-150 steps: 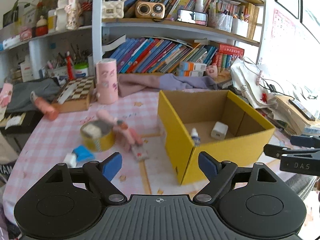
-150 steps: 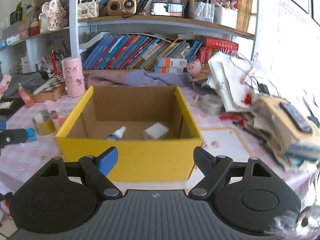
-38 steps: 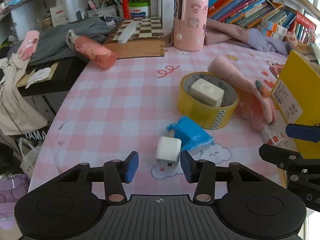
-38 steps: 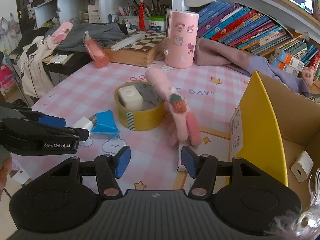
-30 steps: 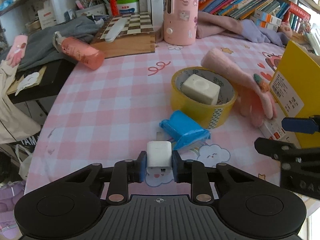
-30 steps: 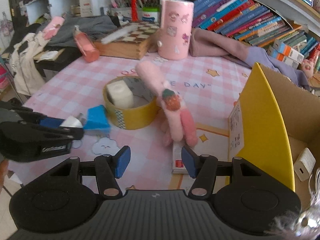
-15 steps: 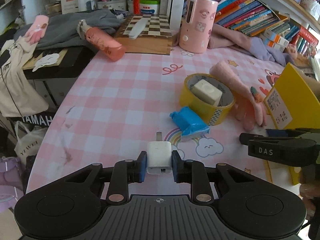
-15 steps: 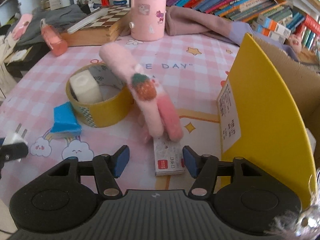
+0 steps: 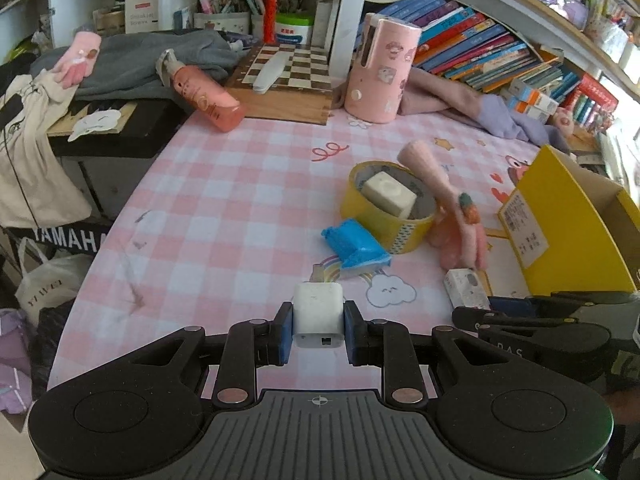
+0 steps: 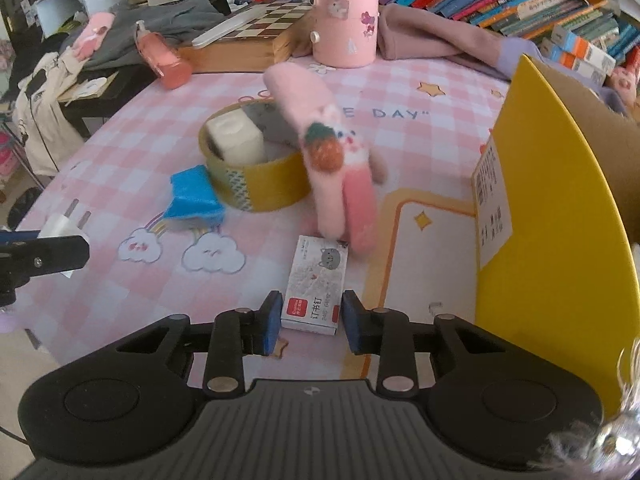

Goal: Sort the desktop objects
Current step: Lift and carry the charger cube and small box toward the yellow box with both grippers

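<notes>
My left gripper (image 9: 318, 328) is shut on a white charger plug (image 9: 318, 314) and holds it above the pink checked tablecloth (image 9: 224, 208). The right wrist view shows that plug (image 10: 60, 224) at the far left, prongs up. My right gripper (image 10: 311, 318) straddles a small white staple box (image 10: 316, 288) lying on the cloth. Its jaws are closing, with a thin gap still beside the right pad (image 10: 348, 316). A yellow cardboard box (image 10: 540, 200) stands open-topped just to the right. In the left wrist view the right gripper (image 9: 488, 310) sits low at the staple box (image 9: 464, 288).
A yellow tape roll (image 10: 256, 184) with a white block (image 10: 234, 138) inside sits mid-table. A pink glove (image 10: 332, 160) leans over it and a blue packet (image 10: 194, 192) lies beside it. A pink cylinder (image 10: 346, 12), chessboard (image 9: 288, 68), pink bottle (image 9: 200, 92) and books line the back.
My left gripper has lifted and drawn back with the plug. The right gripper's jaws have narrowed around the staple box, which now lies between the pads.
</notes>
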### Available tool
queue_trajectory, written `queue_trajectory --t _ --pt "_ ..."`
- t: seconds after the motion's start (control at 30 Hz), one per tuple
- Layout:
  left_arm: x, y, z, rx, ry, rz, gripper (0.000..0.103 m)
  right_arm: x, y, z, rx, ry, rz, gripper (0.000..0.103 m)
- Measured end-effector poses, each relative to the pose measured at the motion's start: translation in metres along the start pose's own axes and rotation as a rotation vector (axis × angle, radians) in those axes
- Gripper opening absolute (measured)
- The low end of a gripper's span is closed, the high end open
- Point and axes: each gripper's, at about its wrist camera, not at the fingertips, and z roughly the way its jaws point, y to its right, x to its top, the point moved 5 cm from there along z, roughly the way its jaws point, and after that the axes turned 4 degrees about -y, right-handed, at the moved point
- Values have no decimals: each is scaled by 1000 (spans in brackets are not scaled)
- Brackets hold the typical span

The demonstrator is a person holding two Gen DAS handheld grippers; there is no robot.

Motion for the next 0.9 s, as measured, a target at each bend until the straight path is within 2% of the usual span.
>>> queue_trajectory --t 0.3,0.57,0.9 --pt "-9 -2 -31 -56 56 3 24 -17 -8 -38 -7 52 13 27" --pt "-28 -5 -54 -94 82 15 24 -35 -24 -72 -35 142 -6 27" --pt "-52 -1 -85 -133 105 24 24 -60 -35 -104 -36 180 26 27"
